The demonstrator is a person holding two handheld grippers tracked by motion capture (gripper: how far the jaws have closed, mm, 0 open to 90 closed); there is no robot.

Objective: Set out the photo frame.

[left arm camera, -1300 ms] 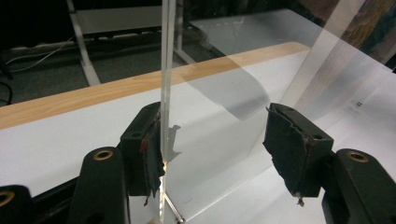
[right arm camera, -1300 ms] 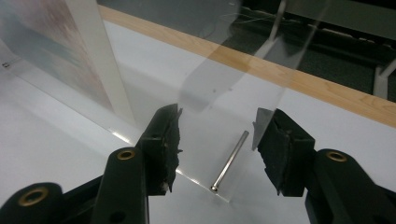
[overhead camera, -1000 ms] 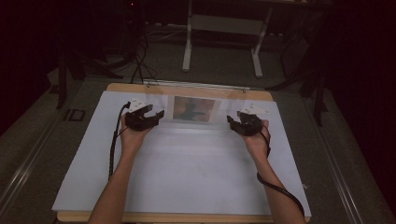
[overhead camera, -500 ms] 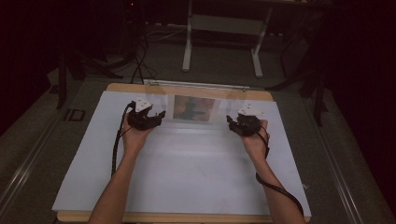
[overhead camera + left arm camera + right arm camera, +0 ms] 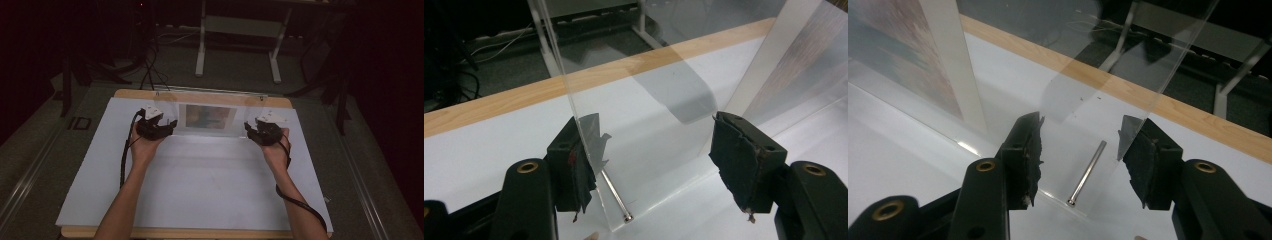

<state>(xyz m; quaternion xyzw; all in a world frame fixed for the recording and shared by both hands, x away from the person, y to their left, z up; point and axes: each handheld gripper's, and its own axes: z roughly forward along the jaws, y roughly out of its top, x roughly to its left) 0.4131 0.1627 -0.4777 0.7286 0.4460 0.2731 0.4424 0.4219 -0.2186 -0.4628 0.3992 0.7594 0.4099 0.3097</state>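
acrylic photo frame [image 5: 207,118] stands upright near the far edge of the white mat [image 5: 200,195], long axis running left-right across the table, picture insert [image 5: 206,115] in the middle.

left gripper [image 5: 159,128] sits at the frame's left end. in the left gripper view the clear panel's end edge [image 5: 574,115] rises right against the near-side pad [image 5: 576,167], the other pad [image 5: 744,162] well apart from it. jaws spread, no pinch. a steel pin [image 5: 616,197] runs through the panel's bottom corner, just past that pad.

right gripper [image 5: 257,132] is at the frame's right end. in the right gripper view the panel's lower corner and its pin [image 5: 1087,174] sit between the pads [image 5: 1025,157], neither pad pressing that i can see. jaws spread, and they've just been closing a bit around that corner.

key relation: frame lies dead ahead of both tongs, one at each end, both equally near, so it's a two-handed job. likely next step is closing on both ends together, then lift or slide.

room: wooden table edge [image 5: 200,95] is close behind the frame, so little margin pushing away. open mat toward the person, plenty of space to pull back. uneven squeeze could tip or twist the panel.
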